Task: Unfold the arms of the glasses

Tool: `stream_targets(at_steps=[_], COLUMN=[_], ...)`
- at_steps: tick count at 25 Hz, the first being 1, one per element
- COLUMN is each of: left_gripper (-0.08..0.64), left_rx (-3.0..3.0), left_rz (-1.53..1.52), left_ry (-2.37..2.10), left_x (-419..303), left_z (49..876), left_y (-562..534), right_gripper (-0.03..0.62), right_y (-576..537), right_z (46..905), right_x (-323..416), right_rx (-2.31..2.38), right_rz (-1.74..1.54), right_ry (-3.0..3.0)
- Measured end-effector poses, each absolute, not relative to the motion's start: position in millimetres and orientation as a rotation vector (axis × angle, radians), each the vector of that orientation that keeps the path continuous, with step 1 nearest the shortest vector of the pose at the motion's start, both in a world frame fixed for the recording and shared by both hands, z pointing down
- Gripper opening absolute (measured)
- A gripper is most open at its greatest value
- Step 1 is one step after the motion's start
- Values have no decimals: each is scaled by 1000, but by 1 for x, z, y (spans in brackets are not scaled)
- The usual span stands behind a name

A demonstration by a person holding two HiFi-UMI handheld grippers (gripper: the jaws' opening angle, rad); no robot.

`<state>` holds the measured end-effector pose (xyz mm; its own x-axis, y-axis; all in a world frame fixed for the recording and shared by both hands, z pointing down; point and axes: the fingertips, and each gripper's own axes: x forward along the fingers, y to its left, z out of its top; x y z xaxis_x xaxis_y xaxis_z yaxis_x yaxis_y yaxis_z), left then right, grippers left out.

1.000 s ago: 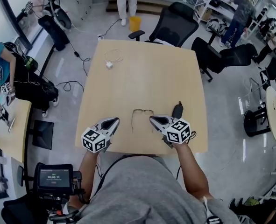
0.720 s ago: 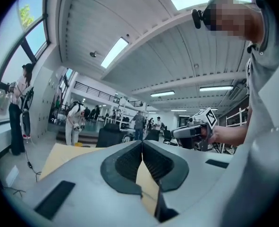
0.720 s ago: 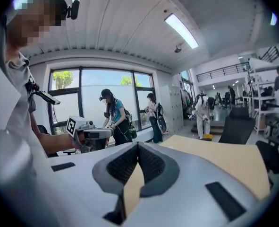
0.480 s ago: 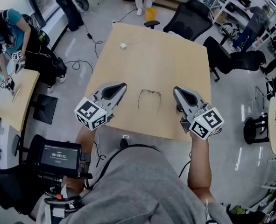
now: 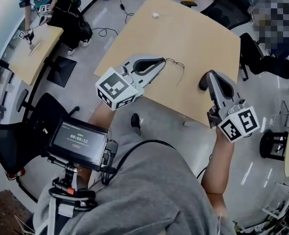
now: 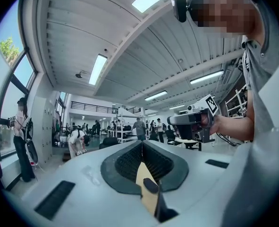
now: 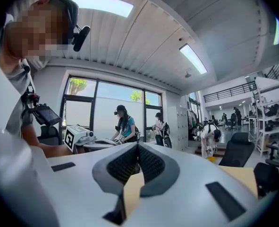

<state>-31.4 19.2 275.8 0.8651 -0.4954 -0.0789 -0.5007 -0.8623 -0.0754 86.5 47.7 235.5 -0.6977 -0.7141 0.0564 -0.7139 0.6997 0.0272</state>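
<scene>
Surveying from the head view, the largest item is a rectangular table (image 5: 183,28) with a smooth, pale wood-grain top and rounded corners. It stands on a glossy grey floor. A black office chair (image 5: 227,9) with a mesh-like back sits at its far side. The person's grey knit top (image 5: 149,195) fills the bottom of the view. A black, box-shaped monitor (image 5: 79,141) with a lit screen is mounted on a rig at the person's left.

The left gripper (image 5: 160,62) has a matt grey moulded shell that tapers to a blunt nose. A white cube (image 5: 116,88) printed with square black markers sits at its rear. In the left gripper view its black ribbed pads (image 6: 127,162) are pressed together along a single seam, with nothing between them.

The right gripper (image 5: 209,77) is of the same build and has its own marker cube (image 5: 240,123). In the right gripper view its ribbed pads (image 7: 122,164) are likewise clenched and empty.

The glasses (image 5: 177,66) have a thin, dark wire frame. They lie on the table's near half, between the two grippers and just beside the left gripper's nose. Neither gripper holds them. They are too small to tell how the arms lie.
</scene>
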Motion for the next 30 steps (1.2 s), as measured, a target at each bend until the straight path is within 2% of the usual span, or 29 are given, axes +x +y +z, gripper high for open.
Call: stream_targets(at_steps=[5, 11, 30], left_gripper=[8, 8, 8], left_rx=[-2948, -2894, -2875], left_rz=[78, 42, 69], left_ry=[773, 760, 831], left_x=[-9, 28, -19], left_z=[282, 266, 248], left_y=[71, 192, 284], right_gripper=[8, 8, 8], right_y=[98, 210, 302], right_z=[235, 223, 211], right_x=[78, 98, 63], right_rx=[1131, 1100, 1084], right_rz=[-41, -59, -97], right_ry=[-2833, -2861, -2840])
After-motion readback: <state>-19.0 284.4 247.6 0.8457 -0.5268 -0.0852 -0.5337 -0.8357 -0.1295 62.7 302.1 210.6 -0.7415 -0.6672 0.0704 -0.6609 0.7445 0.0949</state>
